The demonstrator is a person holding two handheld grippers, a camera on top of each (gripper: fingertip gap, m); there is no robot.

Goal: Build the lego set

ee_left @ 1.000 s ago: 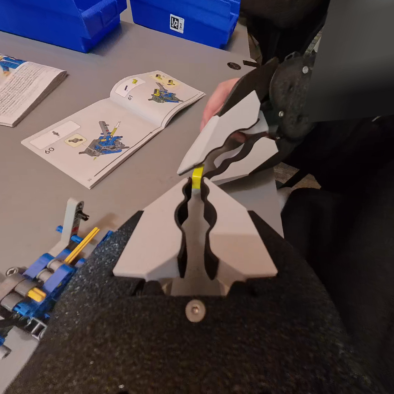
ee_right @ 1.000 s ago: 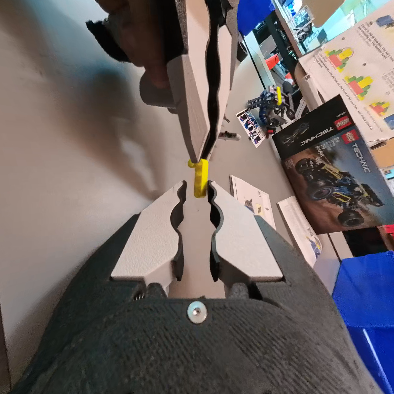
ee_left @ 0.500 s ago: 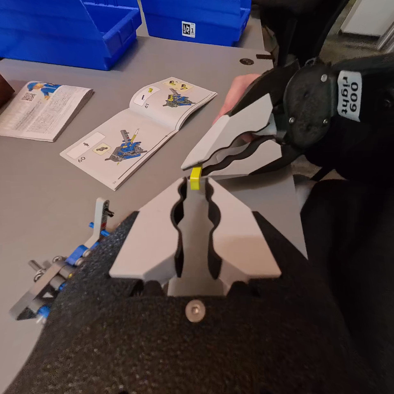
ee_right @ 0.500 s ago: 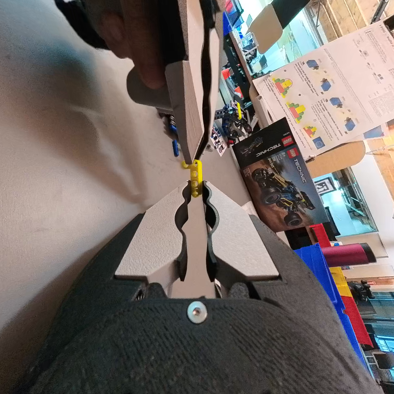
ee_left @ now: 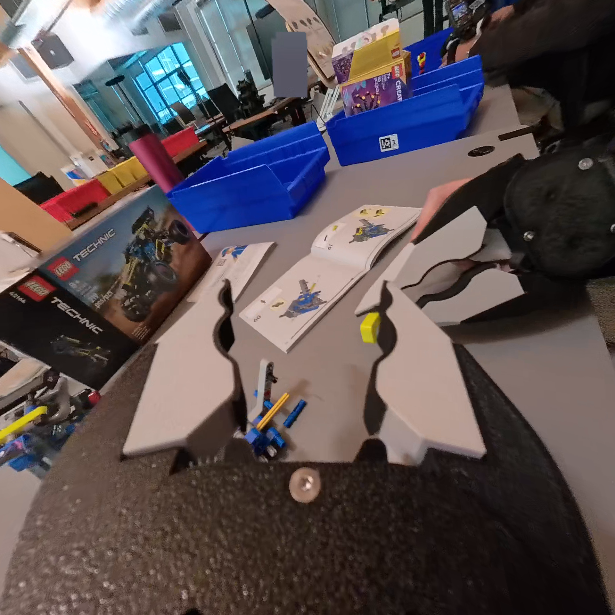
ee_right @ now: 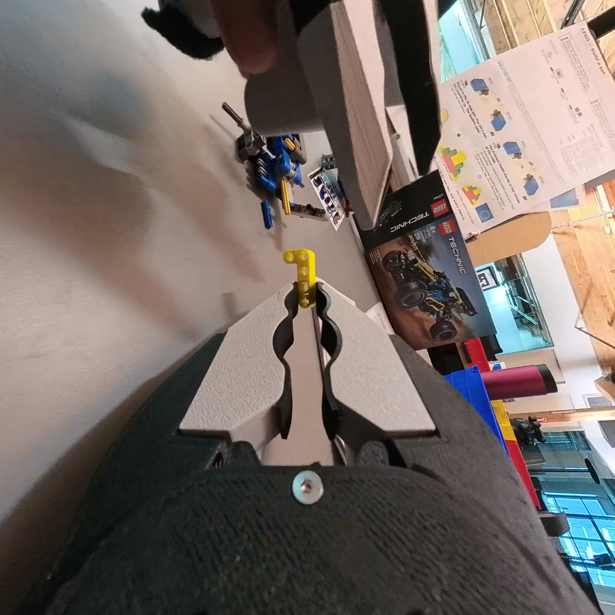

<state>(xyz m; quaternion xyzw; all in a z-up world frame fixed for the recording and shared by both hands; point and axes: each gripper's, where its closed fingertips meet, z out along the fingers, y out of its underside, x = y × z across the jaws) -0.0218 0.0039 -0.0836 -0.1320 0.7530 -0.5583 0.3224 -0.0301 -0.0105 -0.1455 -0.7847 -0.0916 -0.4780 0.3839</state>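
My right gripper (ee_right: 305,286) is shut on a yellow L-shaped beam (ee_right: 301,263), whose bent end sticks out past the fingertips. In the left wrist view the beam (ee_left: 370,327) shows at my right gripper's tip, beside my left gripper's right finger. My left gripper (ee_left: 304,289) is wide open and empty. The blue and grey partial build (ee_left: 263,422) with a yellow axle lies on the grey table (ee_left: 332,376) between and below the left fingers. It also shows in the right wrist view (ee_right: 273,159). A left finger (ee_right: 352,133) looms at the top there.
An open instruction booklet (ee_left: 332,266) and a second booklet (ee_left: 239,266) lie beyond the build. The set's box (ee_left: 116,283) stands at the left. Two blue bins (ee_left: 249,186) (ee_left: 399,123) stand at the back. A loose blue pin (ee_left: 294,412) lies by the build. My hands' fingertips stand some 7 cm from each other. The loose blue pin (ee_left: 294,412) sits 9 cm or so from the ends of my right fingers. My right wrist view (ee_right: 266,216) looks at it from another angle.
My left gripper has opened and let go of the yellow beam, which both grippers held before. My right gripper now holds it alone. The left view has tilted up.
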